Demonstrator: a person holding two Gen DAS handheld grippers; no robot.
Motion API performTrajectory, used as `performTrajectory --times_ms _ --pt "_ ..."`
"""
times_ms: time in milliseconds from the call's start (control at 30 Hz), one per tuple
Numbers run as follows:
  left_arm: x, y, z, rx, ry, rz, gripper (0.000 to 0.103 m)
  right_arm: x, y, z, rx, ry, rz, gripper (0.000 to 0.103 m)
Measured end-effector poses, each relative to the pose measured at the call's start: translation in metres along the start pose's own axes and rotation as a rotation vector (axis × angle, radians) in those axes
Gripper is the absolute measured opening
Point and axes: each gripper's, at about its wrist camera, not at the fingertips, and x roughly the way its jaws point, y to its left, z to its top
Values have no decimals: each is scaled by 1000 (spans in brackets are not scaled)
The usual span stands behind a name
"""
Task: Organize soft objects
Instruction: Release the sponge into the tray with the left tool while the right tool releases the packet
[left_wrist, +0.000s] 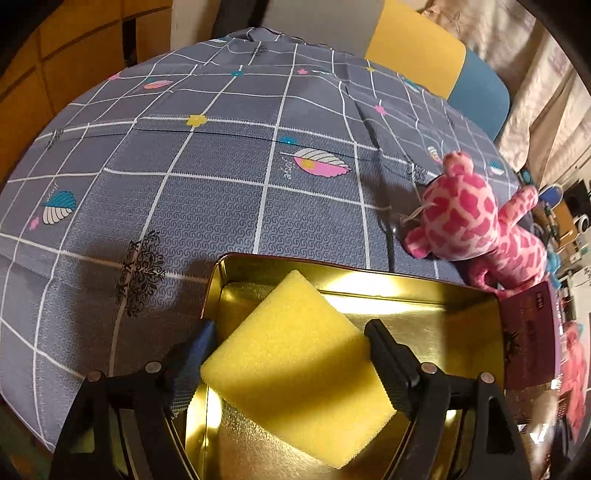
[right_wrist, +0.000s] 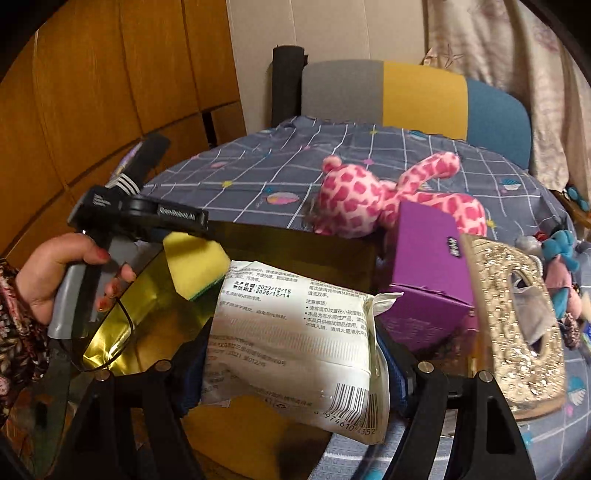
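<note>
My left gripper (left_wrist: 291, 350) is shut on a yellow sponge (left_wrist: 295, 373) and holds it over the open gold tin (left_wrist: 424, 291). In the right wrist view the sponge (right_wrist: 195, 266) shows a green underside above the tin (right_wrist: 122, 332). My right gripper (right_wrist: 291, 354) is shut on a white wet-wipes pack (right_wrist: 295, 332) just right of the tin. A pink spotted plush giraffe (left_wrist: 465, 218) lies on the grey checked tablecloth (left_wrist: 221, 177) behind the tin; it also shows in the right wrist view (right_wrist: 369, 199).
A purple box (right_wrist: 424, 254) and a glittery gold tissue cover (right_wrist: 517, 325) stand right of the tin. Small toys (right_wrist: 561, 254) lie at the table's right edge. A chair (right_wrist: 424, 96) stands behind the table. A wooden wardrobe (right_wrist: 110, 92) is at the left.
</note>
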Motion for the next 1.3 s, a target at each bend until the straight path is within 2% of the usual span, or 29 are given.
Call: performTrajectory --times_ms 200,333,500,567,633,767,833,900,967,1033,1067,1200,1300 --pt "5 -5 5 27 7 -36 83 15 5 7 -4 24 4 78" --pt "4 -27 9 170 -35 57 84 22 7 10 -9 36 1 78" --pt "5 -42 7 263 -44 85 84 29 9 10 -22 53 -4 78" --pt "6 -47 5 329 -63 121 88 31 9 10 -23 57 -5 78" --pt "11 -51 5 378 -46 150 96 33 9 10 -20 60 -6 78" --pt "11 -54 5 401 5 124 101 32 10 10 -24 59 -6 78" --pt "4 -54 5 388 3 104 101 32 11 10 -29 60 -8 78" --pt "-12 -51 6 346 -48 83 101 35 12 11 -30 63 -6 78" --pt "-25 -48 6 294 -60 74 99 38 13 11 -33 68 -6 78" --pt "-38 -41 4 230 -91 66 88 44 15 13 -38 79 -5 78" --pt "-46 -36 1 189 -116 51 86 48 16 14 -43 86 -6 78" --pt "-67 -12 -18 34 -181 21 85 69 22 25 -74 115 -39 79" --pt "-79 -1 -33 -23 -230 21 85 86 27 35 -89 132 -64 79"
